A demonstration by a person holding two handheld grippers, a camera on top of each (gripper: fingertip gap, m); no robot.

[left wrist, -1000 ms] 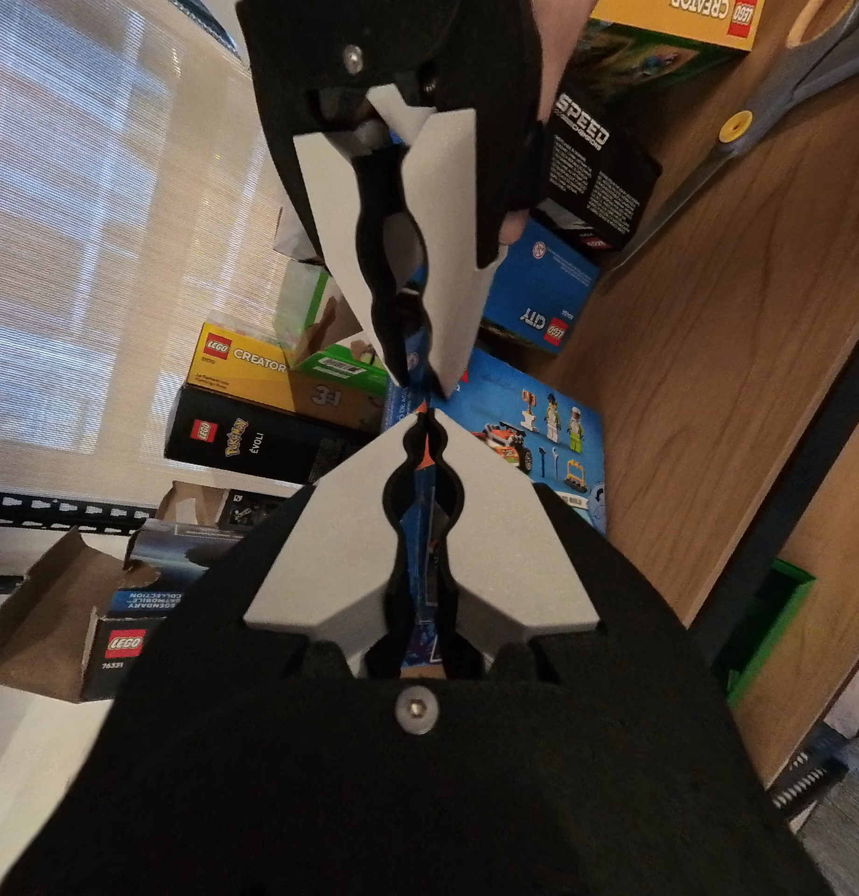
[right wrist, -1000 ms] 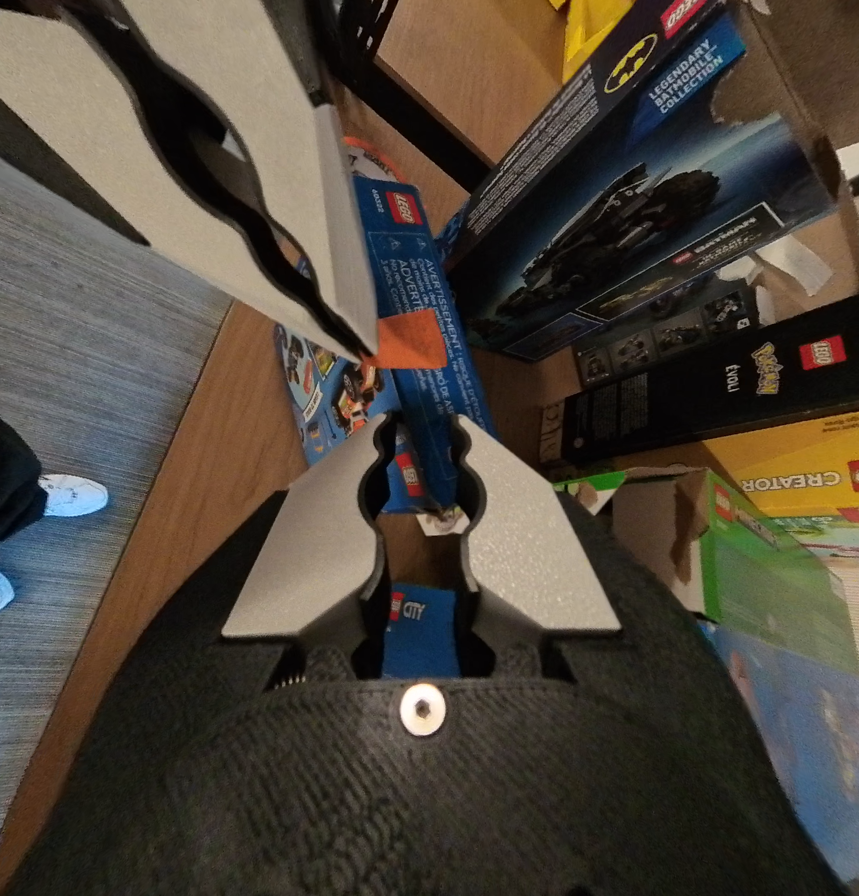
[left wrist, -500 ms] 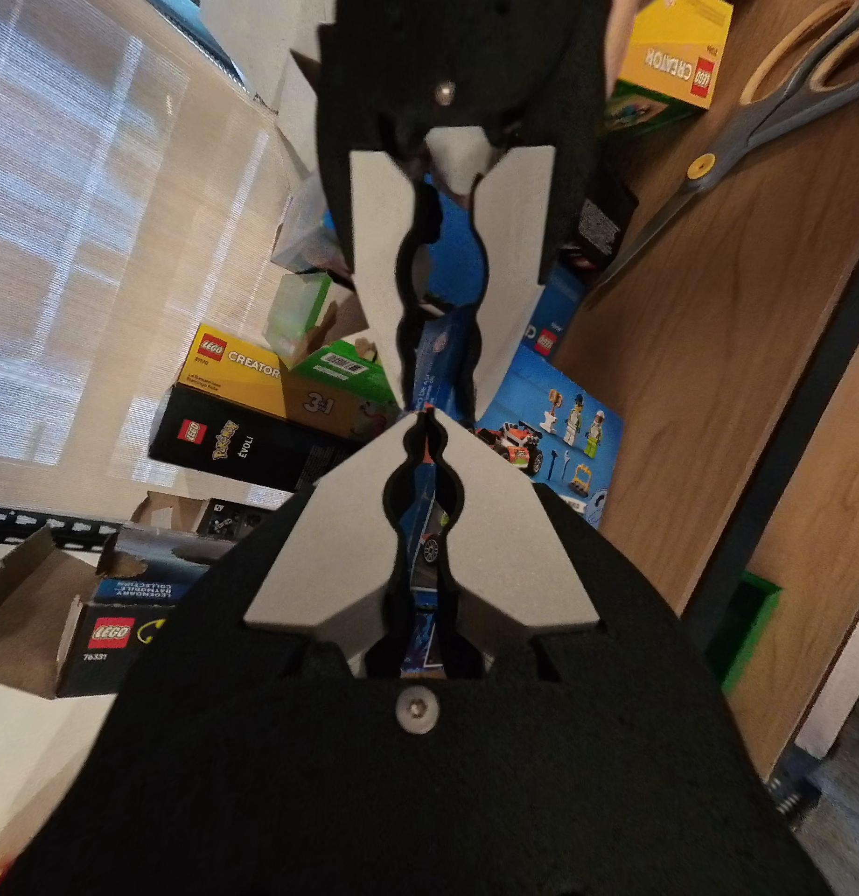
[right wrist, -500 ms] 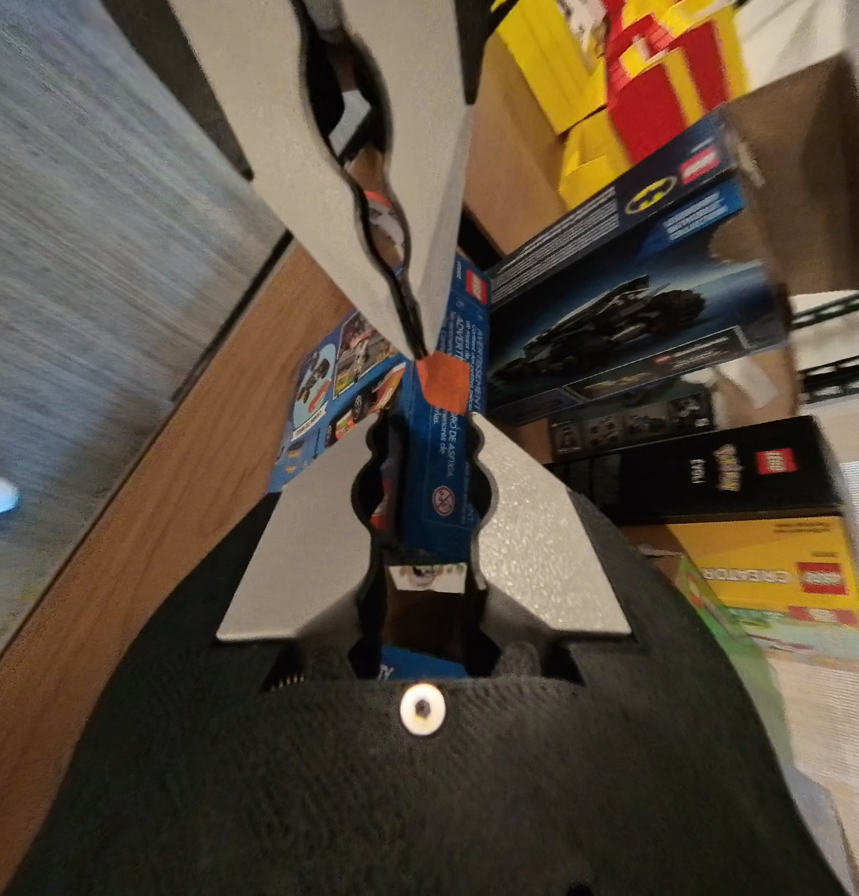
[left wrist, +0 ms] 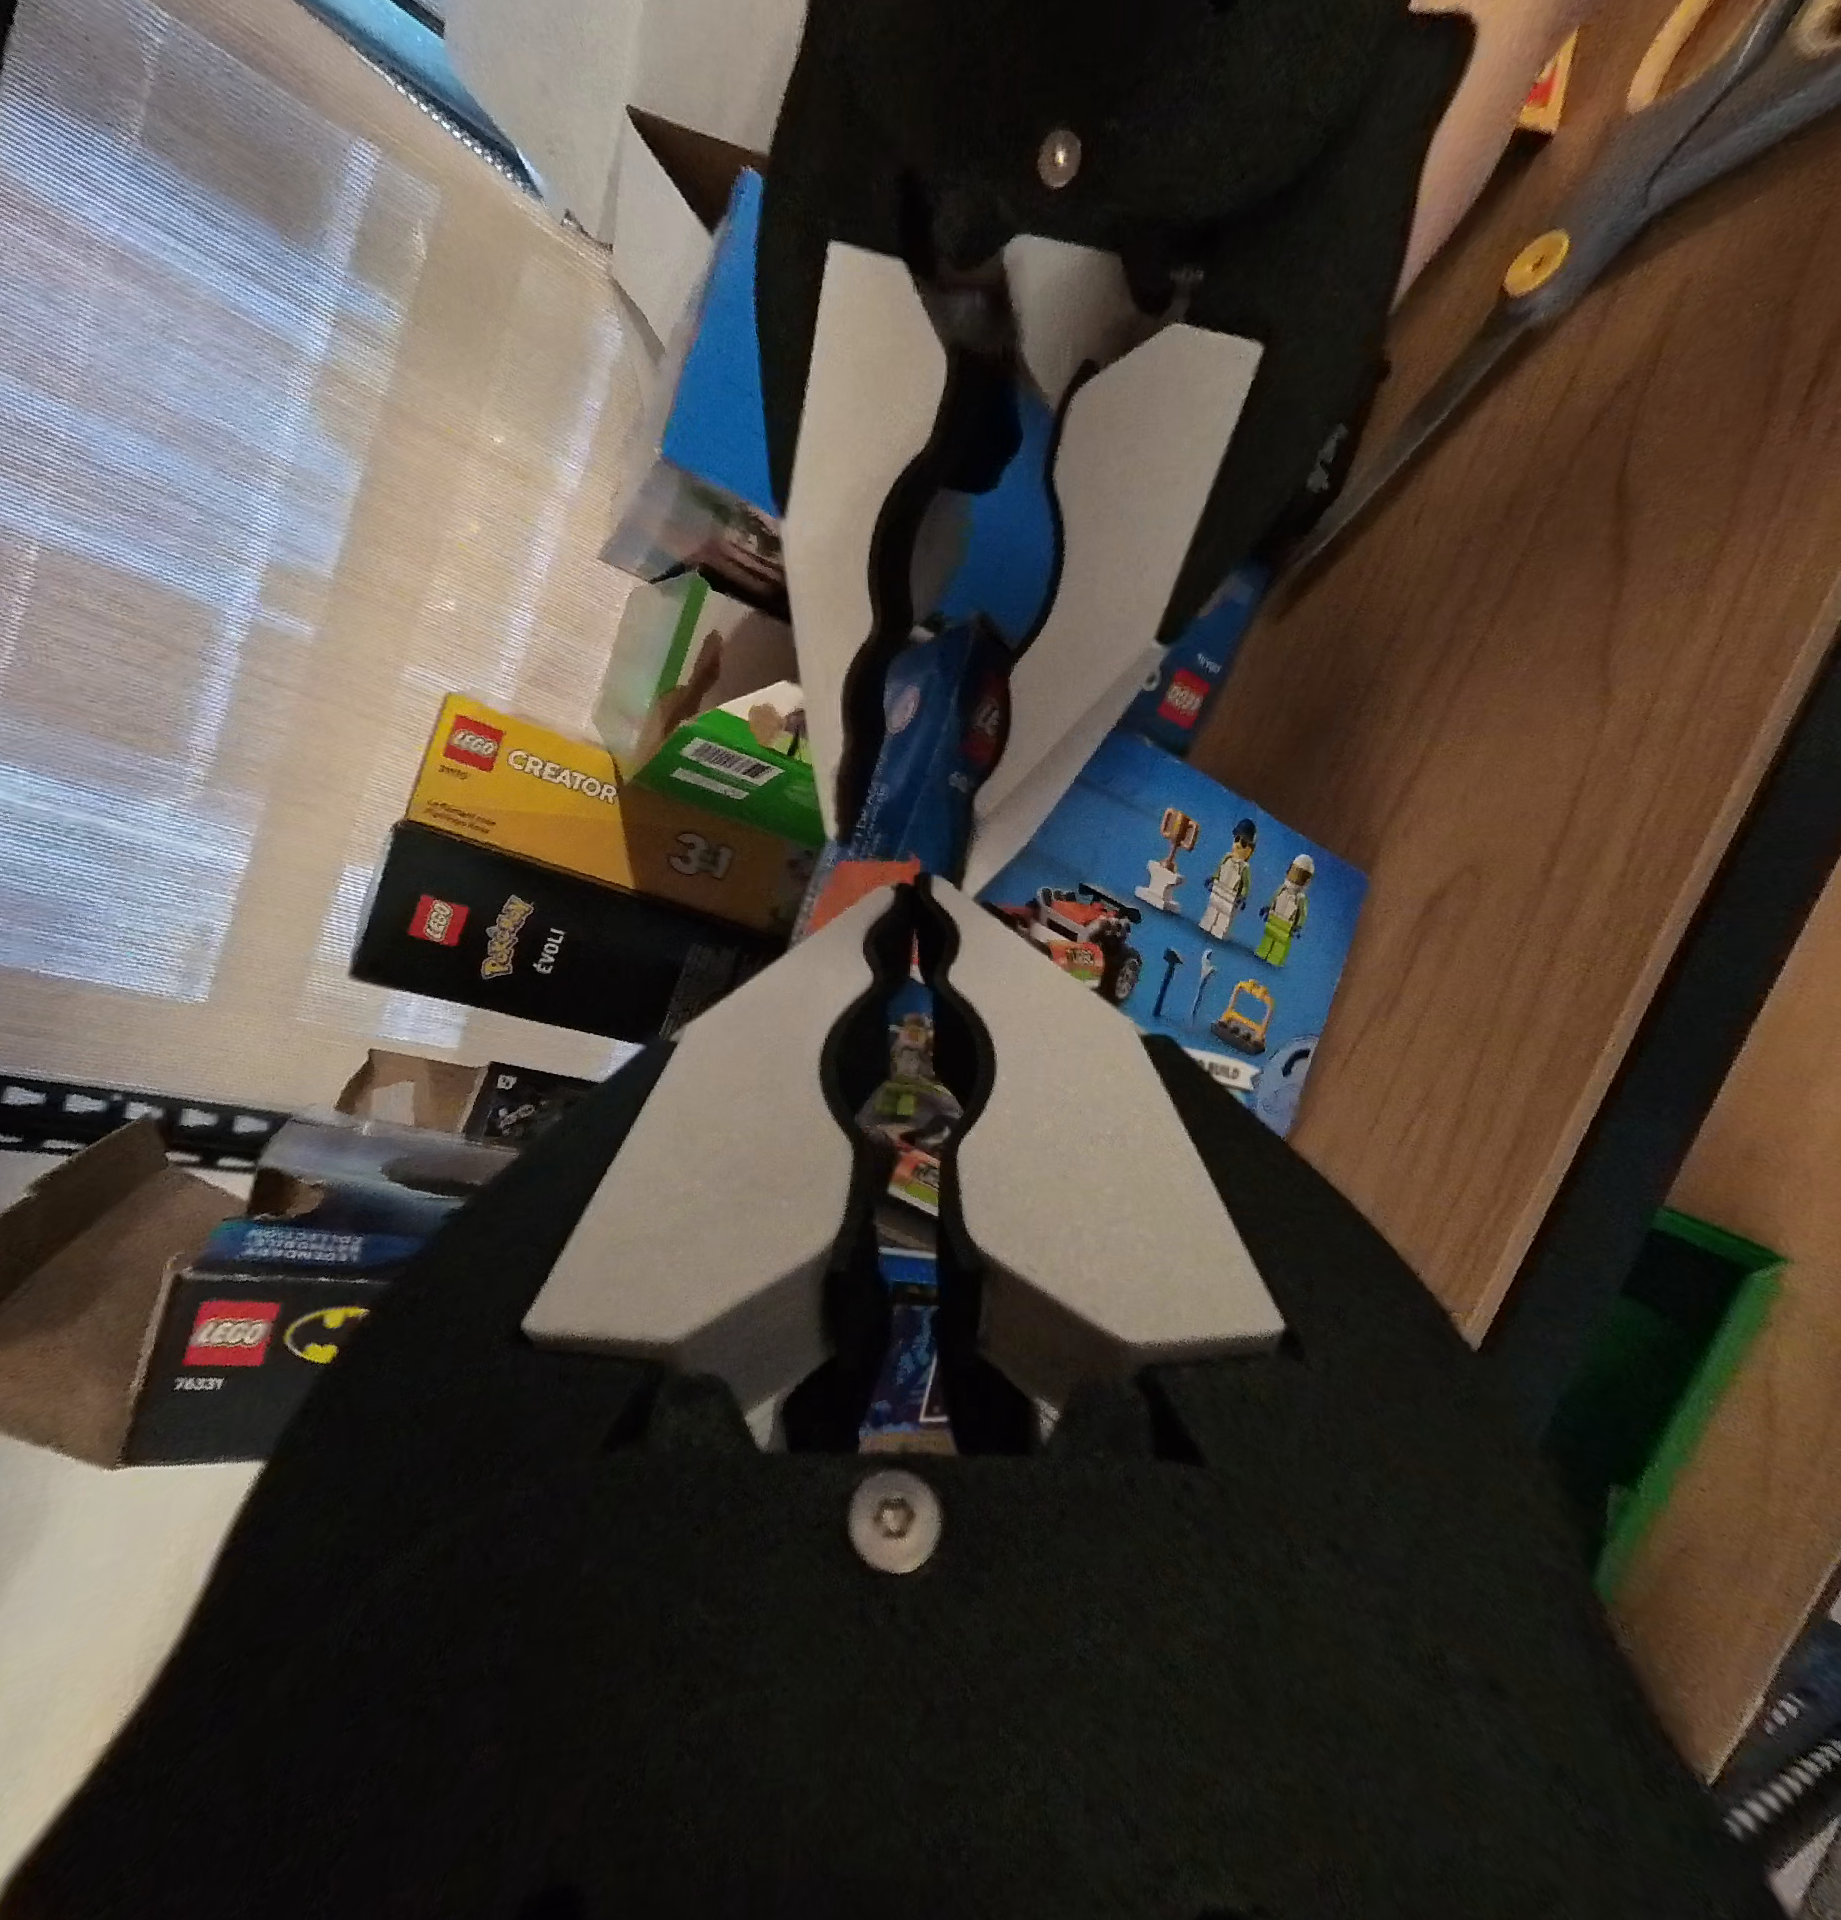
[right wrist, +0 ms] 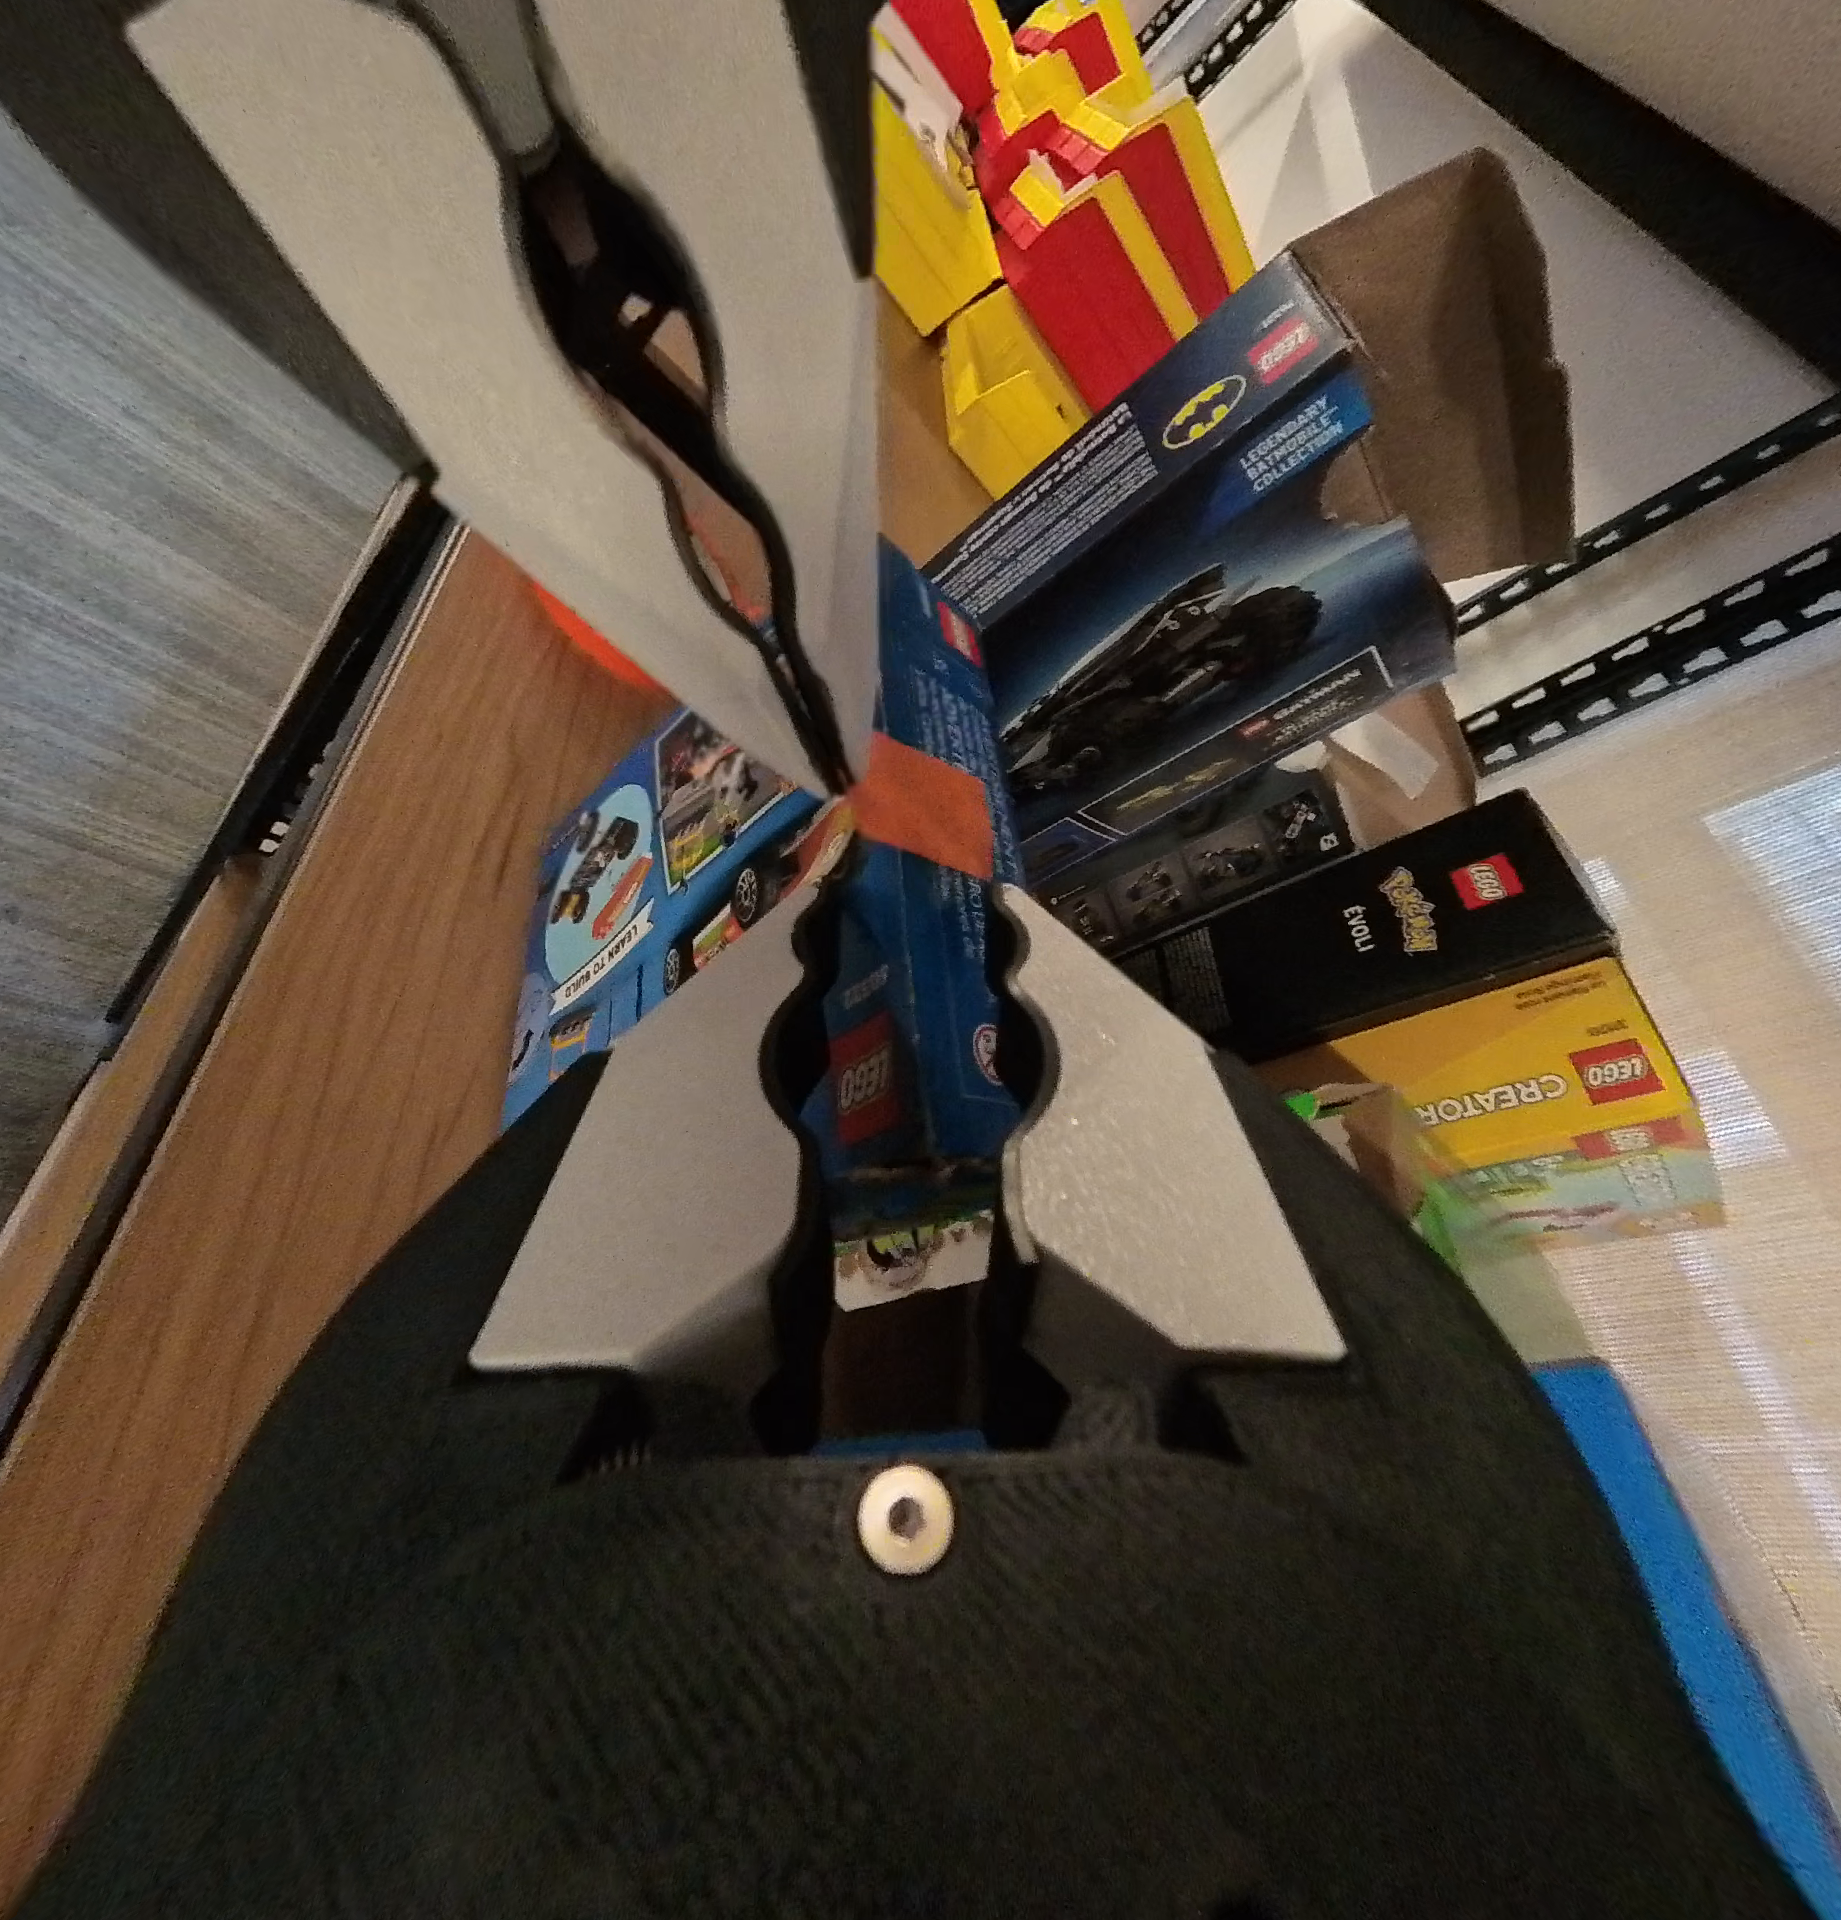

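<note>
Blue box (right wrist: 900,1029) — clamped between right gripper (right wrist: 911,904) and left gripper (left wrist: 921,883) fingers — has slid deeper into the right's.

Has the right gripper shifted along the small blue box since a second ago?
Yes. The right gripper now reaches up the blue box to its orange patch, which earlier lay well beyond its tips.

Stacked boxes (left wrist: 542,935) crowding wooden shelf (left wrist: 1518,727)
</note>
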